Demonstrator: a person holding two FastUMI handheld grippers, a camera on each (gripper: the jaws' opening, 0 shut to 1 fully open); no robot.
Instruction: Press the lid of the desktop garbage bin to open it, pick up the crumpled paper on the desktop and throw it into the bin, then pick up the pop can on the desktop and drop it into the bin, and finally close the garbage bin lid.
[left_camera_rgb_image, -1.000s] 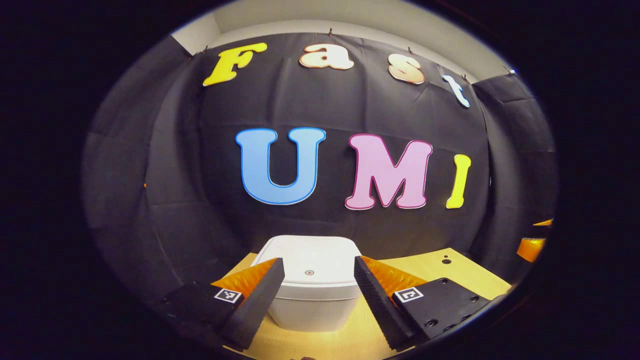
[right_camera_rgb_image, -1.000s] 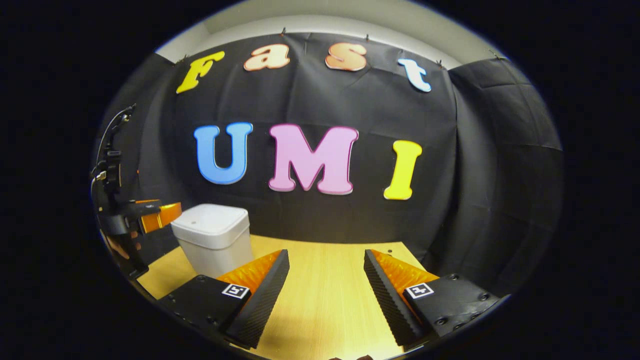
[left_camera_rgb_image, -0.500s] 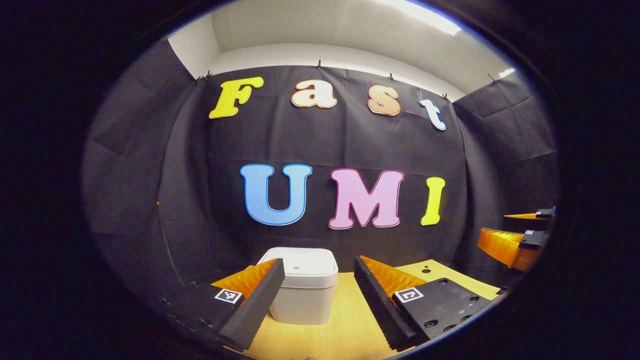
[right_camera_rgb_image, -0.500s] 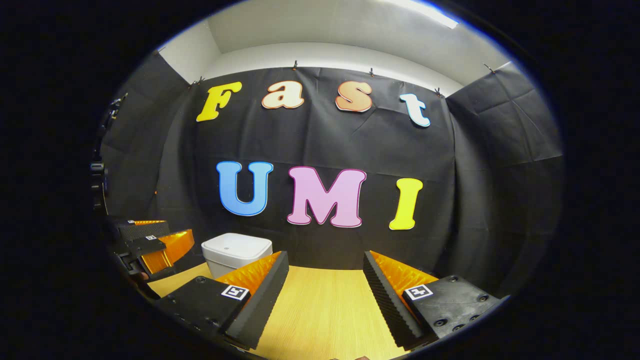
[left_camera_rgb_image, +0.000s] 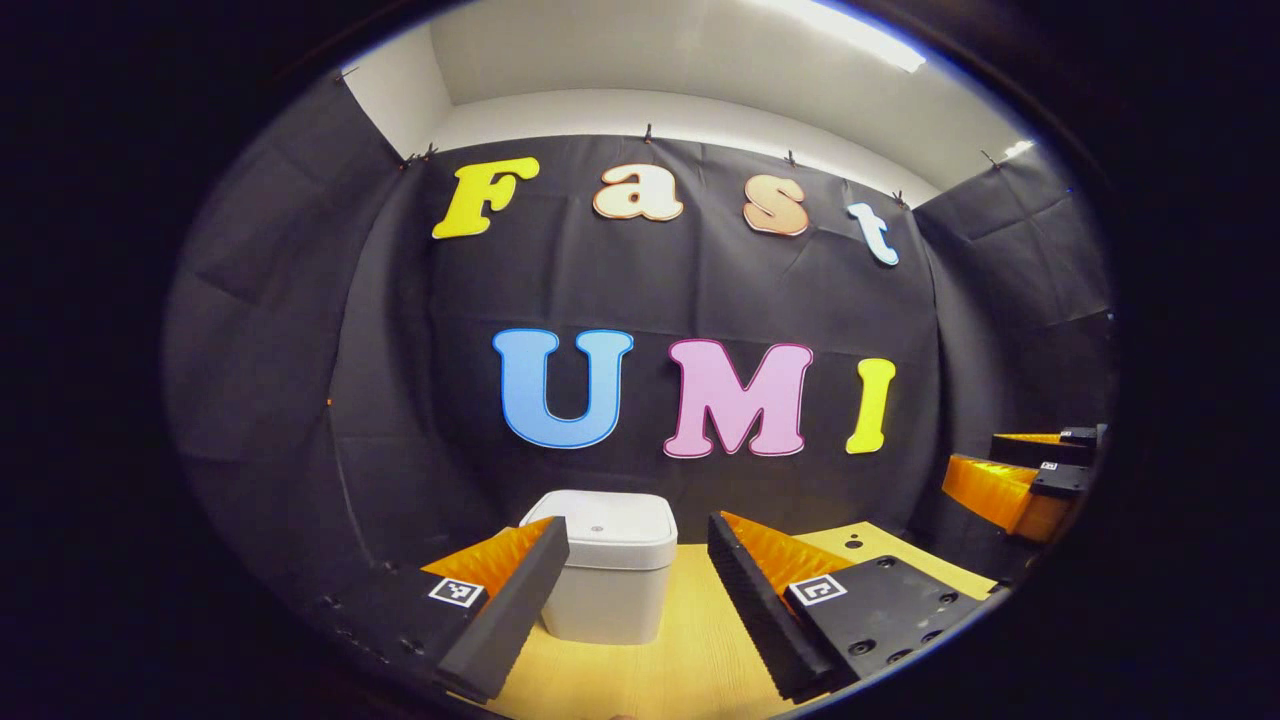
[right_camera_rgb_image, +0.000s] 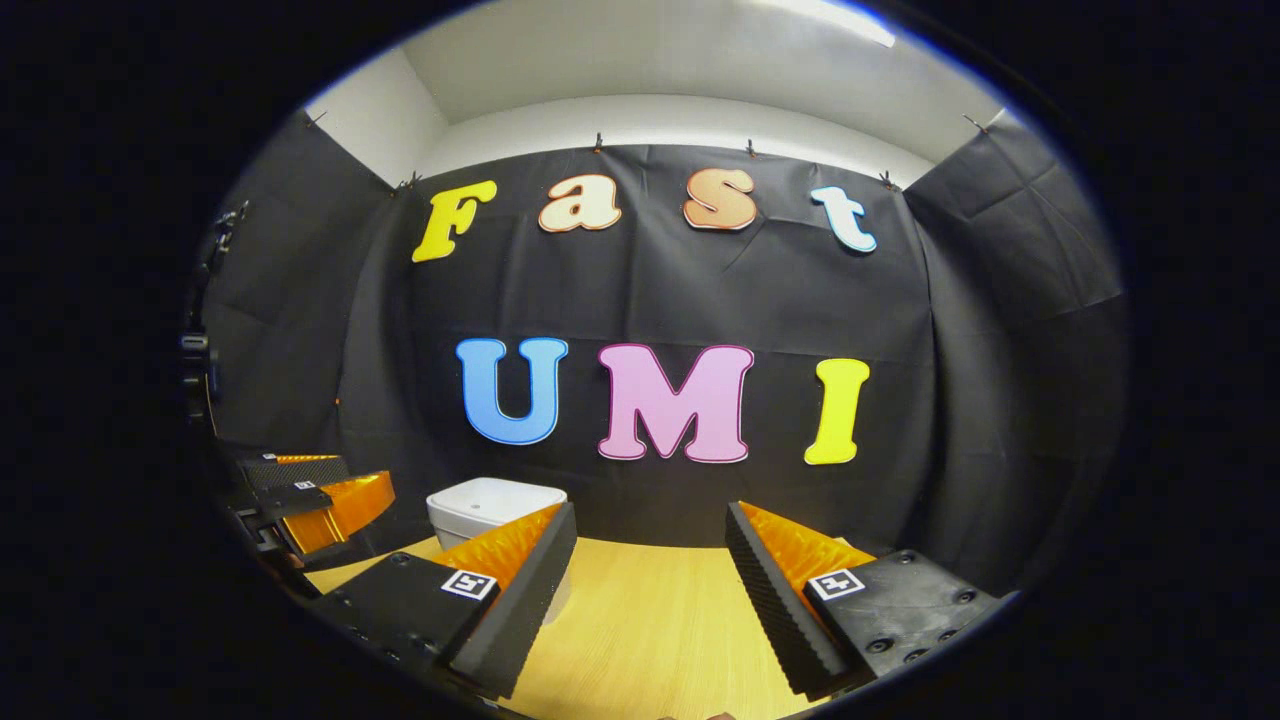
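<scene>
The garbage bin (left_camera_rgb_image: 610, 580) sits at 6 o'clock in the left gripper view, a squat white plastic box with rounded corners, and its lid (left_camera_rgb_image: 612, 522) is down flat, smooth, with a small round button near the middle. It stands on the table (left_camera_rgb_image: 690, 660), a pale wood surface with fine straight grain, close to the booth's black cloth wall. The left tongs (left_camera_rgb_image: 630, 585) frame it: fingers spread wide apart, nothing between them, the bin partly tucked behind the finger at 7 o'clock. Those fingers are wedge-shaped with ribbed, sawtooth inner faces, each bolted to a flat block carrying a small square marker. Over at 3 o'clock in this view, the right tongs show as two ridged wedges, well apart from the bin.

Switch to the right gripper view: the bin (right_camera_rgb_image: 490, 505) is at 7 o'clock, half hidden behind the right tongs' (right_camera_rgb_image: 650, 590) near finger. These tongs are parted wide too, gripping nothing, hanging over bare table (right_camera_rgb_image: 650, 640). At 9 o'clock the left tongs (right_camera_rgb_image: 315, 495) appear farther off, beside the bin, not touching it.
</scene>
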